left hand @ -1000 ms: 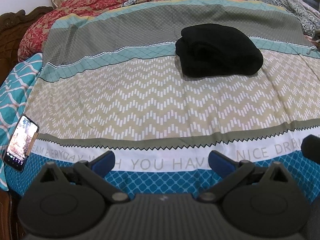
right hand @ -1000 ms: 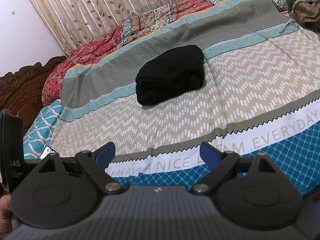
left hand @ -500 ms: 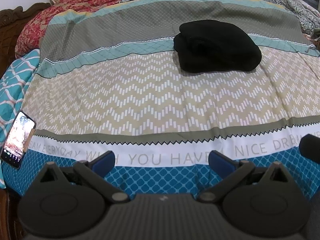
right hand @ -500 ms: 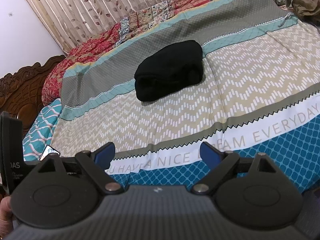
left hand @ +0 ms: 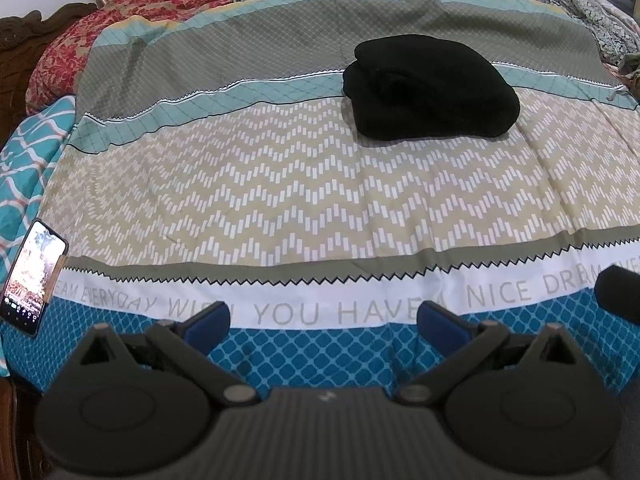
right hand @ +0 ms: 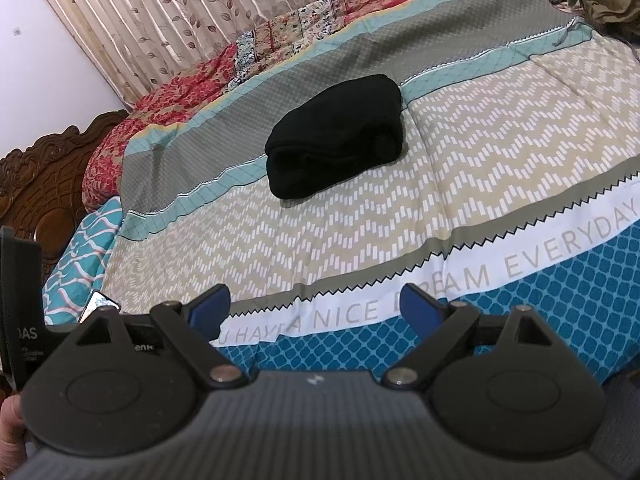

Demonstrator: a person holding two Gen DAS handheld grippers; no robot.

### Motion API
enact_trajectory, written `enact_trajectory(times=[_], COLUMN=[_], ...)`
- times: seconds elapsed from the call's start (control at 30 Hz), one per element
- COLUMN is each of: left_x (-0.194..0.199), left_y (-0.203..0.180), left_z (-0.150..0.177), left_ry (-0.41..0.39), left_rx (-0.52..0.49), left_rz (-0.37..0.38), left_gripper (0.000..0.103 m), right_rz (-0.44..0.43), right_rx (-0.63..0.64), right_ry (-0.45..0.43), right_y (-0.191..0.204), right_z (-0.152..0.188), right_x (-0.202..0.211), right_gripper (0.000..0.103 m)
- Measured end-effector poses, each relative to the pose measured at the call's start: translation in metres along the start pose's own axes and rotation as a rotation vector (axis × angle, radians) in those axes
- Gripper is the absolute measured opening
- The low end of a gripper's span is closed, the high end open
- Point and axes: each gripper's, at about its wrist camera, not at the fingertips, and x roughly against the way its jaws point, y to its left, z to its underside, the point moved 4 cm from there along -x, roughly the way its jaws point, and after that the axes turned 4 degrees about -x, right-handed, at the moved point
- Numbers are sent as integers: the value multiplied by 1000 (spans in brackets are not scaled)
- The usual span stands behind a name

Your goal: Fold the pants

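Your left gripper [left hand: 324, 322] hangs over near edge of bed [left hand: 280, 208], blue fingers spread wide, nothing between them. Your right gripper [right hand: 312, 308] same: fingers apart, empty. Pants [left hand: 430, 88] (black, folded into thick bundle) lie on patterned bedspread, far side, well apart from both grippers. Phone [left hand: 32, 276] at bed's left edge, screen lit.

Left tool [left hand: 324, 322] and right tool [right hand: 314, 307] both gape wide, empty.
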Motion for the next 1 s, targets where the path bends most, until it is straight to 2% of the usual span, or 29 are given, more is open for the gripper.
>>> enact_trajectory(times=[1.0], left_x=[0], left_y=[-8], left_z=[0], left_ry=[-3], left_rx=[-46], left_rz=[16], left_gripper=[103], right_rz=[0], right_rx=[-6], right_ry=[5], right_y=[-3], right_z=[-1], right_x=[-1], right_gripper=[93])
